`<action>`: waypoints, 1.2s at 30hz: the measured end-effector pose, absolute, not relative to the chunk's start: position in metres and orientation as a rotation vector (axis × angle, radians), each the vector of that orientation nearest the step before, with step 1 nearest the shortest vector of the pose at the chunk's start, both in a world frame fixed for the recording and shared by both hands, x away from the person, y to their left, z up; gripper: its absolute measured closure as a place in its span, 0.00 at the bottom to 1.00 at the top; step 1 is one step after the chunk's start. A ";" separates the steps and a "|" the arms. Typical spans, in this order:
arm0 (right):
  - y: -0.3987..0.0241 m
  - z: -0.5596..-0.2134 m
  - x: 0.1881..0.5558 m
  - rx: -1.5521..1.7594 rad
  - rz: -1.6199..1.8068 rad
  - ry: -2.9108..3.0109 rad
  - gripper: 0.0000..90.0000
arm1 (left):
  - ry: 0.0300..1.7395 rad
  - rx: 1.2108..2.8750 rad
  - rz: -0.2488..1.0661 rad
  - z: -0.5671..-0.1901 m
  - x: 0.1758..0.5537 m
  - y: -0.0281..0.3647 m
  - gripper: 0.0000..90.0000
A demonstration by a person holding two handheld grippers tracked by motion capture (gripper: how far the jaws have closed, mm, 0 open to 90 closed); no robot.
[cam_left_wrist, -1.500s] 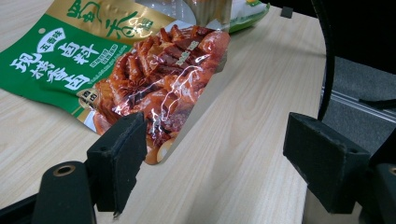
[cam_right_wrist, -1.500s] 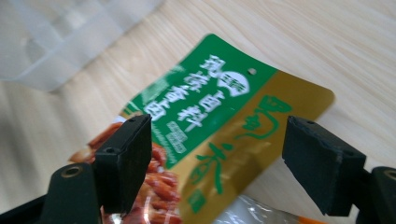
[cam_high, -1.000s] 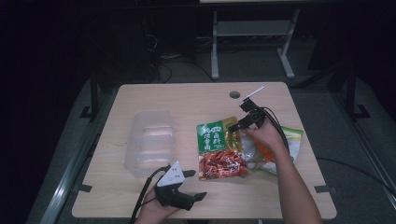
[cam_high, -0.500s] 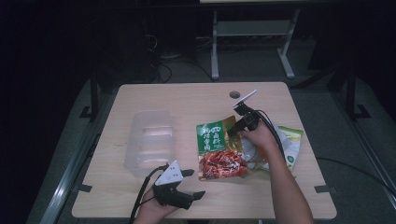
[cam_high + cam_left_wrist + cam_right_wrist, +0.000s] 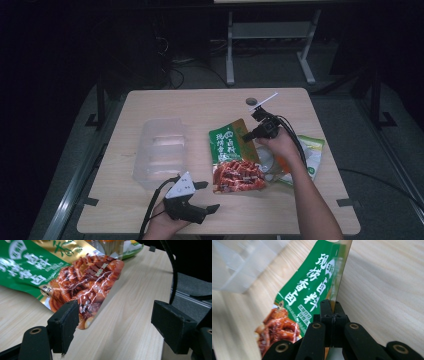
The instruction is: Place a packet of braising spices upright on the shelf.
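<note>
Green snack pouch [image 5: 232, 150] pinched at its right edge by right gripper [image 5: 331, 316], apparently mid-lift at frame centre; left gripper [image 5: 202, 196] spread wide, lower left; next, probably toward clear tray [image 5: 161, 150].

Glossy foil, matt foam, pale wood

The table [image 5: 200, 105] is light wood-grain laminate, smooth with a faint sheen; the pouch [image 5: 312, 290] is shiny printed foil-plastic in green, gold at the edge, and its clear lower part [image 5: 87, 282] is crinkled and throws white glints; the tray [image 5: 160, 150] is clear, thin plastic, cloudy and softly reflective; the left gripper [image 5: 117, 325] has black pads [image 5: 63, 327] of matt, slightly pitted foam or rubber, and a smooth light-grey plate on top in the high view; the right gripper [image 5: 333, 315] has smooth, semi-gloss black plastic links with brass-coloured metal rivets; the second pouch [image 5: 312, 150] looks glossy green and white
</note>
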State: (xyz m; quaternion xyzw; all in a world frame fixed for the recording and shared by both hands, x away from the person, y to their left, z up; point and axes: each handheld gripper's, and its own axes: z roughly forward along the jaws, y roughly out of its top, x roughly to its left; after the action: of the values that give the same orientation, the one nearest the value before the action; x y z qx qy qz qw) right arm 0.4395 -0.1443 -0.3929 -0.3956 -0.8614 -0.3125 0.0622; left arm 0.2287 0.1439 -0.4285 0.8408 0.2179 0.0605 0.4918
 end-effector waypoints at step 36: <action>-0.199 -0.347 0.317 -0.938 -1.555 -2.681 1.00 | 0.723 1.964 0.086 -0.439 0.285 0.106 0.21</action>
State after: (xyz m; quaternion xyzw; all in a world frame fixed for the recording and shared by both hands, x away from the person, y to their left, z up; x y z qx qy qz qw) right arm 0.3171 -0.1994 -0.3472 -0.2893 -0.8270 -0.4795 -0.0484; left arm 0.2854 0.1063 -0.4385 0.8122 0.2988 0.0355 0.4998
